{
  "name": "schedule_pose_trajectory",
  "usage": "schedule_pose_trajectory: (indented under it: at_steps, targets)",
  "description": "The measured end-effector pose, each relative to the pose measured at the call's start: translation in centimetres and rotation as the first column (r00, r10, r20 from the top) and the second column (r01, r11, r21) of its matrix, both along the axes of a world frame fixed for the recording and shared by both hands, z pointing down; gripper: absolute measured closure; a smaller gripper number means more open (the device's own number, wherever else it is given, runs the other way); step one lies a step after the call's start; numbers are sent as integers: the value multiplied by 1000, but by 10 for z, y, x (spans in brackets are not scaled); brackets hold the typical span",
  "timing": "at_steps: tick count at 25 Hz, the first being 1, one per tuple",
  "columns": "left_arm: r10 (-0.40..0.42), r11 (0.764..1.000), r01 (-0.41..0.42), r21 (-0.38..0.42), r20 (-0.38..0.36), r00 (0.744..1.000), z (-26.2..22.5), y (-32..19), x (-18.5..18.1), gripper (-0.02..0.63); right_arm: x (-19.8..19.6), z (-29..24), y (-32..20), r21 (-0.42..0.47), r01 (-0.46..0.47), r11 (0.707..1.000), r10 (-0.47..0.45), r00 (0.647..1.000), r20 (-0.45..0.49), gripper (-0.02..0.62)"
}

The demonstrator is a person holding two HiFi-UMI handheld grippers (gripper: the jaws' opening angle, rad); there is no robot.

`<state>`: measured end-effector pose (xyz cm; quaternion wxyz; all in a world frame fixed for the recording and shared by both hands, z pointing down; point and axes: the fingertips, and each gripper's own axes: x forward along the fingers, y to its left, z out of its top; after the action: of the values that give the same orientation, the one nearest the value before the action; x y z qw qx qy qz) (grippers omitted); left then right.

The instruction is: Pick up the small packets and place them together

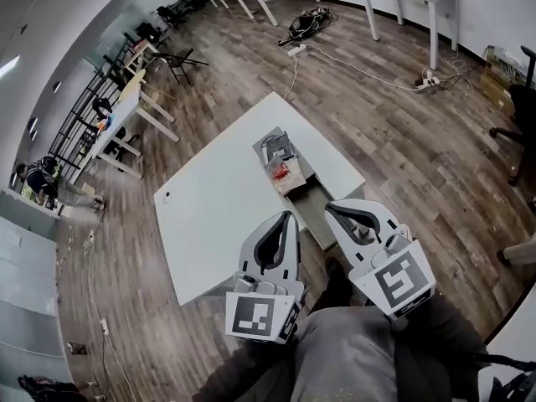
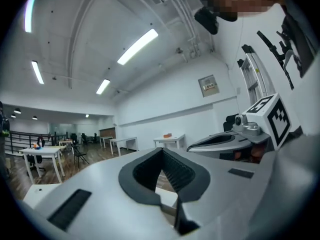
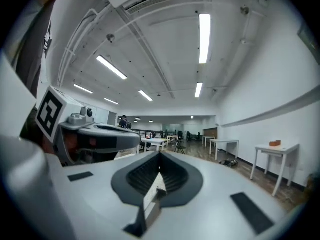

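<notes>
Your left gripper [image 1: 287, 218] and right gripper [image 1: 332, 208] hang near you, fingers pressed together, empty. The packets [image 1: 283, 172] lie in the tray [image 1: 315, 213] on the worktop [image 1: 213, 212]: spread the fingers first, then lower squarely over one.

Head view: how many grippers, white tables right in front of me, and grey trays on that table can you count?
Grippers: 2, the left gripper and the right gripper
White table: 1
Grey tray: 1
Total: 4
</notes>
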<state>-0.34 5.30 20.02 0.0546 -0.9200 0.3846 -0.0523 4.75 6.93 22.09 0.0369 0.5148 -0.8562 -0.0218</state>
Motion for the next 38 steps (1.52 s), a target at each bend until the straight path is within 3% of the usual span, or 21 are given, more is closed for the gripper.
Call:
schedule_pose_trajectory:
  at_steps: [2,7,17,29,38]
  targets:
    - [-11,1000,11,4,2,1000,4,1,1,603,-9,1,6,3,12,1000,-12,1000,4,589]
    - [-33,999,33,-34,24,999,18,-2,2,603,-18,19,4,-85,-2,996,5,999,36,589]
    - [-68,998,68,12,23,997,14,-9,-9,603,-35,20,-7,-79,15,997,-12,999,37,589]
    - [-103,994,103,-23,-1,995,20,-12,-16,603,-44,21,-16,-65,70,995,-68,997,36,591]
    - [-95,994,96,-47,29,995,26,-15,-16,603,-40,23,-18,-79,57,995,-51,996,73,591]
